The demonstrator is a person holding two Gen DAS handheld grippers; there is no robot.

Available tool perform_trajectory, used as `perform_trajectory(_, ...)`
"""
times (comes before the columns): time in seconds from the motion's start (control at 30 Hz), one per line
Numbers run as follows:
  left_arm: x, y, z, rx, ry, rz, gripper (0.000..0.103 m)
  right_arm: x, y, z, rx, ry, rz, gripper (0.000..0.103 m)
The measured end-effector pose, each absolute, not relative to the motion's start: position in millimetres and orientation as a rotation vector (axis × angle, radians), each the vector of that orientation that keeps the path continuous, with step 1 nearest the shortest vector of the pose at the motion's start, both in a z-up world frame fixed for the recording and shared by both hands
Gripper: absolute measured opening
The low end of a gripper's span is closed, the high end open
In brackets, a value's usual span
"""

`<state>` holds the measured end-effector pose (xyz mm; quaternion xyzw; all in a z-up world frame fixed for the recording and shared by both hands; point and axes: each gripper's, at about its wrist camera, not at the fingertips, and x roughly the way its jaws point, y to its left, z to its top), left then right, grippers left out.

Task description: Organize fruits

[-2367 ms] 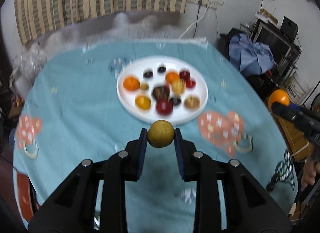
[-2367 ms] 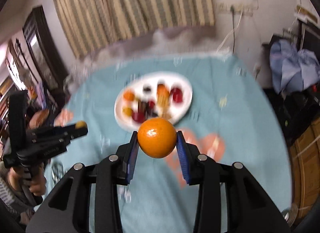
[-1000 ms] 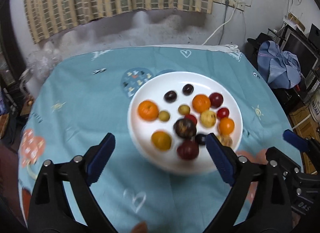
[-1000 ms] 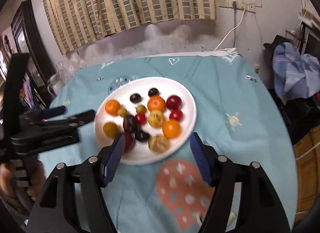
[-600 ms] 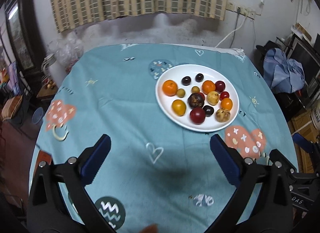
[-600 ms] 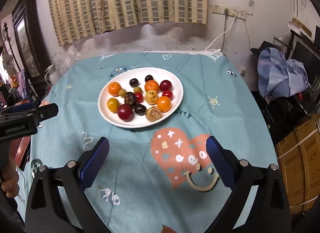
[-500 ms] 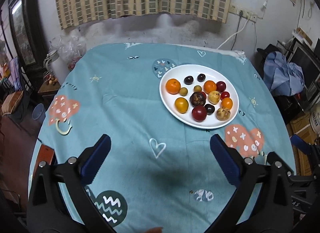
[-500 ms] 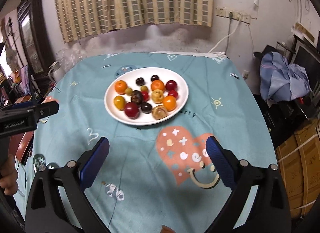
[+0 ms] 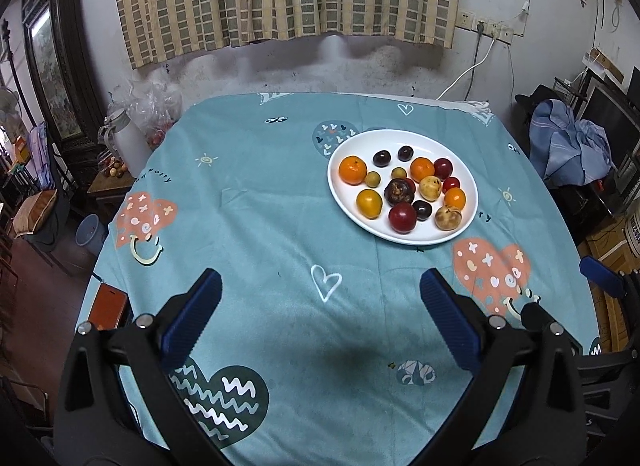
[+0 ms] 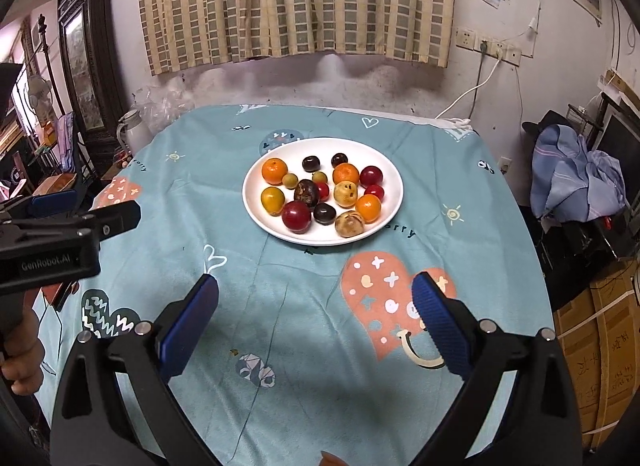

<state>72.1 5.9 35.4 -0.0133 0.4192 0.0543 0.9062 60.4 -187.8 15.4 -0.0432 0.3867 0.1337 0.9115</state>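
Left wrist view looks down on a round surface under a teal cloth; one white plate lies on its far right part, holding fifteen fruits — three oranges, one yellow-orange fruit, two larger deep-red ones, two small red ones, three small dark plums, one big dark brown fruit, two small green ones and two tan speckled ones, one of them counted with less certainty. Left tongs stand wide with nothing between the blue pads; the plate sits farther off and to the right of their gap, well apart. Right wrist view shows the right tongs equally wide and empty, the jaws having just been opening; here the plate lies straight ahead on the far side, clear of both pads; the other tongs reach in from the left edge, gripped by a hand — the cloth's pink heart print lies just beside the right pad.
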Motion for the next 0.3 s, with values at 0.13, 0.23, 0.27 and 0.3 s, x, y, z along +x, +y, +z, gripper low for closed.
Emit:
perform_trajectory(0.13,69.9,1.6,34.2,-0.019,0.876,0.103,0.101,60.6,-187.5,15.5,-0.081,0.799,0.281,0.098)
perform_trajectory(0.23,68.7,0.4,32.1,-0.028,0.883,0.086,0.101,60.6,-187.4,16.5,-0.077,0.799,0.279,0.098)
perform_trajectory(0.27,68.6,0.4,31.6,-0.03,0.884,0.089,0.101,60.4,-188.3,16.3,-0.074,0.798,0.278,0.098)
perform_trajectory(0.3,68.0,0.5,31.1,-0.035,0.884,0.09,0.101,60.5,-188.7,16.6,-0.072,0.797,0.277,0.098)
